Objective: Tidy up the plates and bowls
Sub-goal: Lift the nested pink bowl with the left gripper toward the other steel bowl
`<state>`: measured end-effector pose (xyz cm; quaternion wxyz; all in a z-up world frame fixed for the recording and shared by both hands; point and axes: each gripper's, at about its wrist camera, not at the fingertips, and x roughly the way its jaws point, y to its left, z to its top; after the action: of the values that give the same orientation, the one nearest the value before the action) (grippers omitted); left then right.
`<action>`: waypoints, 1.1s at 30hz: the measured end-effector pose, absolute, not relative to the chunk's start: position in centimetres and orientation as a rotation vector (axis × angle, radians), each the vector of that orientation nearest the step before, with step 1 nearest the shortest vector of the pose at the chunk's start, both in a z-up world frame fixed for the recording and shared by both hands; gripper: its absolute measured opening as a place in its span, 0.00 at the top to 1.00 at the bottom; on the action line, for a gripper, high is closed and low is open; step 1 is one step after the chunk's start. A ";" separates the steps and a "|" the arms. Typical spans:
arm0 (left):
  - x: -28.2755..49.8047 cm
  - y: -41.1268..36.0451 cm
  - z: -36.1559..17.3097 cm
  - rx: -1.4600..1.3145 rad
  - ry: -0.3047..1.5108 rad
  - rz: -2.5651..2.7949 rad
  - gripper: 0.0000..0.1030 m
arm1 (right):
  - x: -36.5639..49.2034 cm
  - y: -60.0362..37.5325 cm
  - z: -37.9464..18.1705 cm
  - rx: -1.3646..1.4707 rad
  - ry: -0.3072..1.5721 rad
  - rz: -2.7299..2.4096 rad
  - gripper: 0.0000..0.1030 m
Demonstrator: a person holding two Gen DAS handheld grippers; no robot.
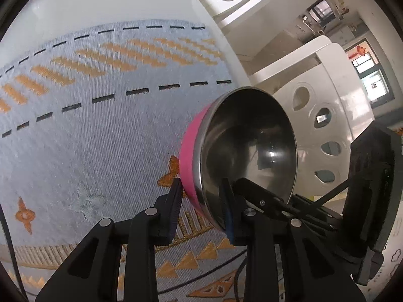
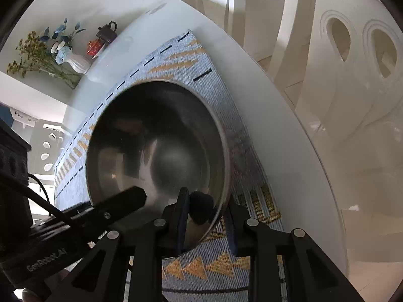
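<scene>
**One bowl in both grippers, nothing sorted yet that I can see**

My left gripper (image 1: 201, 201) is closed down on the rim of the steel bowl (image 1: 249, 148) with the pink outer wall: one finger sits outside against the pink band, the other inside against the metal. My right gripper (image 2: 206, 216) is pinched on a bowl rim (image 2: 221, 201) too, one finger inside the steel hollow and one outside. The other gripper shows inside the bowl in each view, so I judge both hold the same bowl from neighbouring spots on its rim. The bowl is tilted, just over the woven placemat (image 1: 105, 130) on the white surface (image 2: 277, 130); I cannot tell whether its base touches the mat.

As for progress, I see only this one bowl. No plates, no other bowls and no stack show in either view, so I judge the sorting is early or mid-way, with this bowl still to be placed. A vase of flowers (image 2: 73, 63) and a small teapot (image 2: 107, 32) stand at the far edge, well apart.
</scene>
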<state>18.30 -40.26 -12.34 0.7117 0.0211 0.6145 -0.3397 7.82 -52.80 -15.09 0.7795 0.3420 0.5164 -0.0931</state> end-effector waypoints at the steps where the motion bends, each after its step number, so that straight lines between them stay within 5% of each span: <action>1: 18.3 -40.0 -12.0 0.045 1.358 -0.758 0.75 | 7.7 -52.8 -14.9 0.745 1.117 -0.200 0.76; 33: 8.5 -25.1 1.0 -0.183 1.064 -0.676 0.76 | 0.8 -39.9 -0.1 0.597 0.997 -0.044 0.76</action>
<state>8.51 -25.07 0.99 0.8039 -0.0856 0.4969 -0.3155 0.76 -39.88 -0.06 0.8356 0.2819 0.4710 -0.0207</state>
